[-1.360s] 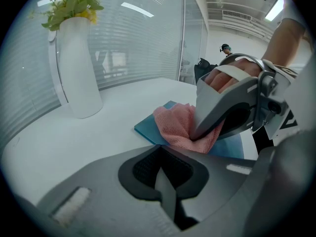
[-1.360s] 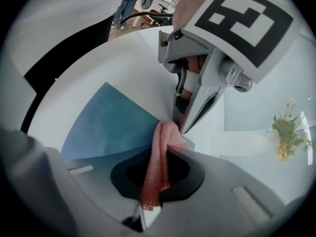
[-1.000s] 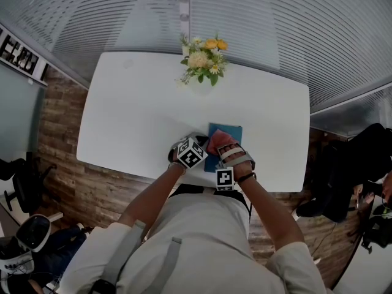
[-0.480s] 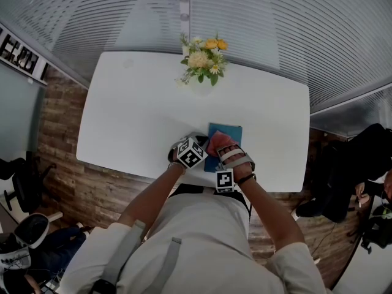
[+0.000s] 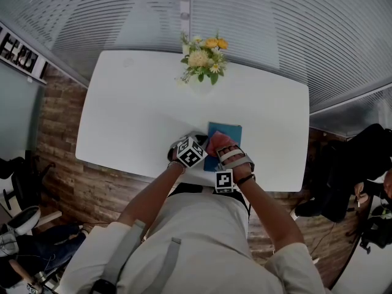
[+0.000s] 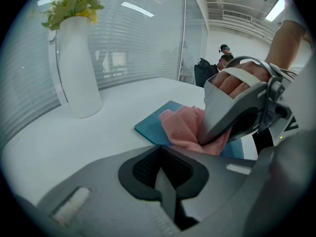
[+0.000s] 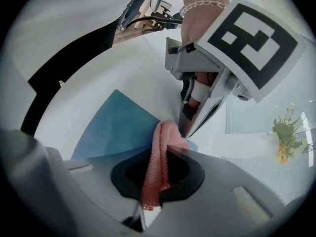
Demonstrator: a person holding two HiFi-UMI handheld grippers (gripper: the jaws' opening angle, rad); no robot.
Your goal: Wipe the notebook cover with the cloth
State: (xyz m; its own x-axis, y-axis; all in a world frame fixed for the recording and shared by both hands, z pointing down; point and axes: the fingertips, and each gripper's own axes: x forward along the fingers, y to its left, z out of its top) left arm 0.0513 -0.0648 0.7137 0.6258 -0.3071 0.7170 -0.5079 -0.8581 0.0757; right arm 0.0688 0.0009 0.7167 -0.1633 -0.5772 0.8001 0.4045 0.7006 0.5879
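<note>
- Head view: blue notebook (image 5: 228,130) flat near table (image 5: 135,115) front edge, at 6 o'clock from flower vase (image 5: 201,63).
- Right gripper view: right claw (image 7: 157,179) pinching pink cloth (image 7: 159,157), fold running up between jaws.
- Cloth bunched on 9 o'clock side of notebook cover, touching it.
- Left claw (image 6: 165,177) pressed together, nothing in it, just beside notebook at its 9 o'clock.
- Left claw tip right next to cloth; contact unclear.

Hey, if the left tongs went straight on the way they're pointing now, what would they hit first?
Most likely the pink cloth bunched on the blue notebook, just ahead of the shut left tongs. The notebook's near edge looks about as close, so which comes first is uncertain.
</note>
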